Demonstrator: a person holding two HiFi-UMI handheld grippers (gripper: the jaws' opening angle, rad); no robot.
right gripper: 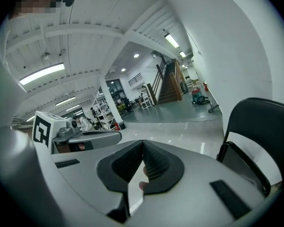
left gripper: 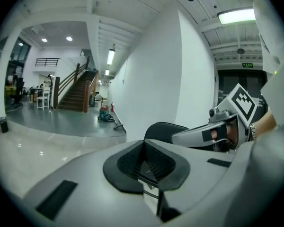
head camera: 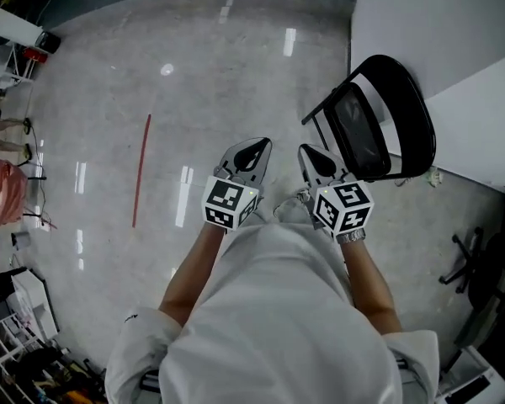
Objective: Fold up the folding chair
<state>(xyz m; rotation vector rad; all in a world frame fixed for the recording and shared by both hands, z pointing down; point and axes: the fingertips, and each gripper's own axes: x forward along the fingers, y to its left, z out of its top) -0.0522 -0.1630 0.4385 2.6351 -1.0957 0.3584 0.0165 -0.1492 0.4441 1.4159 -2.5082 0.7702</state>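
- Standing on glossy grey floor by white wall: black metal folding chair, near right hand-held gripper, not touching.
- Jaws of left hand-held gripper: together, empty.
- Jaws of right hand-held gripper: together, empty.

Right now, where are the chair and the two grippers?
chair (head camera: pixel 412 108), head view, on its black backrest.
left gripper (head camera: pixel 254 150), head view, at the tip of its shut jaws.
right gripper (head camera: pixel 313 156), head view, at the tip of its shut jaws.

Head camera looks steeply down; every view shows the chair.
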